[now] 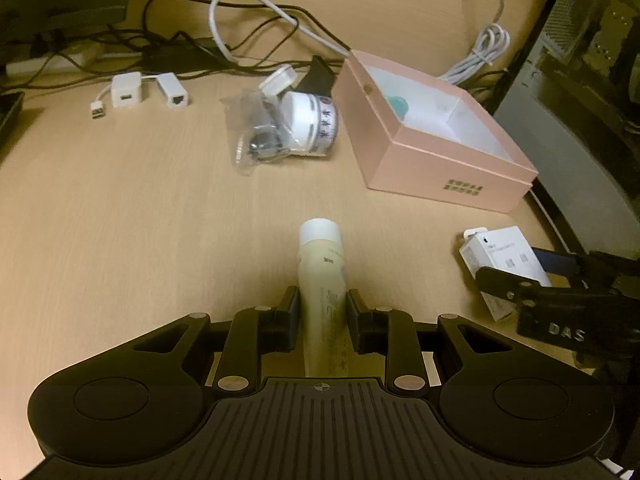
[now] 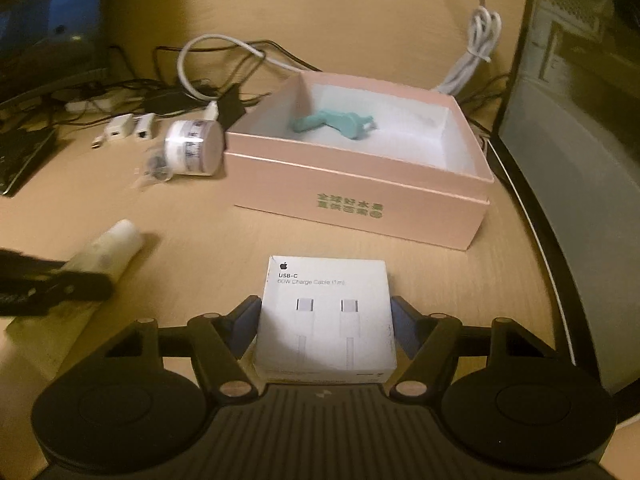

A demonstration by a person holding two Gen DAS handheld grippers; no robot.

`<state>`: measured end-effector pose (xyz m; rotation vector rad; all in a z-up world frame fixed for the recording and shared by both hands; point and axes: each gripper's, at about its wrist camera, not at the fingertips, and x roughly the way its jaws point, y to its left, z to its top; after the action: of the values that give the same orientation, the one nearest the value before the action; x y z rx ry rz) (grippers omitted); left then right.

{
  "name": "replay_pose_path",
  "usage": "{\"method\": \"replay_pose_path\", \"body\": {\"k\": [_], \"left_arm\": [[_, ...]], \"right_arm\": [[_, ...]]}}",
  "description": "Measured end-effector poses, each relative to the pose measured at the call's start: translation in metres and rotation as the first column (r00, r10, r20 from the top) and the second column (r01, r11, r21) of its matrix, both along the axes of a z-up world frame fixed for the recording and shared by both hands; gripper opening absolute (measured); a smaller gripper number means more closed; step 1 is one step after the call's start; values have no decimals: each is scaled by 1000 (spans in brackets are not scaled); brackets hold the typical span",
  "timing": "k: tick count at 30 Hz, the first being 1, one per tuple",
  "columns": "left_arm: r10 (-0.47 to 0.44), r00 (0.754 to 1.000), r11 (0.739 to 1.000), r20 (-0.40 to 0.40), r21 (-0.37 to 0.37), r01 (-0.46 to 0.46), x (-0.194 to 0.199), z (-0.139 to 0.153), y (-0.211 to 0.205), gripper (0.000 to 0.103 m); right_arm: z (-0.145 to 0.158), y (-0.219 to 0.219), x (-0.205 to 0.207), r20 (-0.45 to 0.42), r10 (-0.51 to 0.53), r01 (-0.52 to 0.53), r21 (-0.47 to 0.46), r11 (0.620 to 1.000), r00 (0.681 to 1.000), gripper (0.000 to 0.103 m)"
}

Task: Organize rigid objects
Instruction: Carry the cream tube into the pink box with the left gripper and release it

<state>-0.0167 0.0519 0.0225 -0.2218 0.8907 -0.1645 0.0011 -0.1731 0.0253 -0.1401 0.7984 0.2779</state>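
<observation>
1. The left hand-held gripper [image 1: 322,312] is clamped on a cream tube [image 1: 322,276] with a white cap, held over the table [image 1: 140,220].
2. The right hand-held gripper [image 2: 325,322] grips a white cable box [image 2: 325,316] by its sides.
3. The open pink box [image 2: 360,204] beyond holds a teal item [image 2: 332,122].
4. A white jar [image 2: 194,148] lies on its side left of the pink box.

Wooden desk [image 1: 120,208]; pink box [image 1: 436,160], cables [image 1: 256,24]
</observation>
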Motion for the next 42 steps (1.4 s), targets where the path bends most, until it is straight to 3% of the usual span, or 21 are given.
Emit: {"method": "replay_pose_path", "body": {"k": [6,9,14,19,23,27,30,33,37,40,42], "left_arm": [[-105,994,994,13,-11,105,-3,0,-19,28],[-138,988,989,64,-42,140,-3,13,-26,27],[-148,970,977,194,-126,175,25,61,-31,28],[-161,927,972,340,-108,208,93,118,-59,29],[-93,963,974,252,-179,140,160,119,-72,28],[-26,951,986,309,-146,75,161,100,-63,28],[12,965,982,261,-187,38,143,81,-41,28],[58,972,985,229,-169,-19,109,64,-14,28],[90,988,992,125,-100,-78,61,42,14,28],[145,987,984,68,-115,-137,38,28,30,28],[188,981,974,49,-136,-180,31,25,39,28]], "right_arm": [[24,-17,-24,55,18,-17,-9,1000,998,69],[35,-32,-36,70,-6,6,-9,1000,998,69],[53,-53,-46,103,-70,69,8,998,992,69],[70,-60,-50,157,-115,112,26,993,981,69],[76,-58,-51,185,-129,126,29,992,974,69],[71,-56,-49,185,-133,133,10,991,974,69],[59,-58,-42,125,-172,172,13,985,977,69],[53,-62,-31,91,-169,165,48,985,981,69],[71,-46,-9,174,-98,97,12,995,980,69],[101,-33,25,285,-59,66,-17,998,957,68],[119,-25,55,368,-67,88,-40,995,928,53]]}}
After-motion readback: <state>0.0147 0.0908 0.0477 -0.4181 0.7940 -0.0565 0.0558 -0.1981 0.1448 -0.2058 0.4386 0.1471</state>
